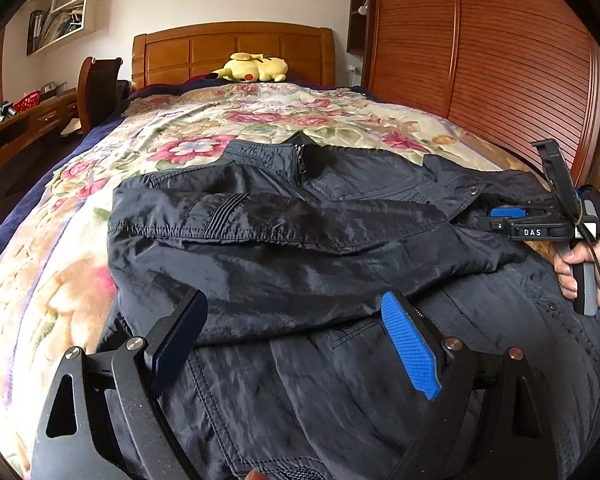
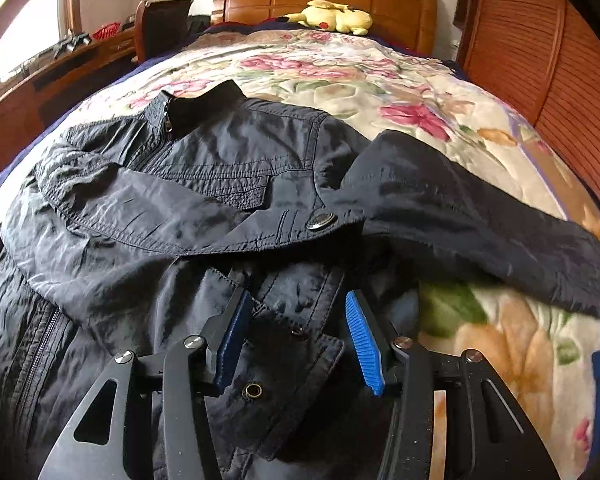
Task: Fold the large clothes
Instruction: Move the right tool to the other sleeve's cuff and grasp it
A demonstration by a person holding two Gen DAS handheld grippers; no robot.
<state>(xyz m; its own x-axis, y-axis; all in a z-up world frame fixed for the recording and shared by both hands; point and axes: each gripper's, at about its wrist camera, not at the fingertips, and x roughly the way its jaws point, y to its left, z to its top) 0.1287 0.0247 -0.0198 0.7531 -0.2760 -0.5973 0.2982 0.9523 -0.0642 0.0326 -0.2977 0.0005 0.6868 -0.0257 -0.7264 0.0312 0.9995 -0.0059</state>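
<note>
Jacket is looking like thin, crinkly black cloth with a slight sheen, metal snap glinting. Bedspread is showing soft matt quilted floral fabric. Headboard is gleaming, glossy varnished wood. Gripper pads are showing ribbed blue plastic.

Both wrist views close above jacket, facing headboard.

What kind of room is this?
Most likely a home bedroom: a bed with a wooden headboard and floral quilt, a yellow plush toy by the headboard, and a louvred wooden wardrobe beside it.
</note>
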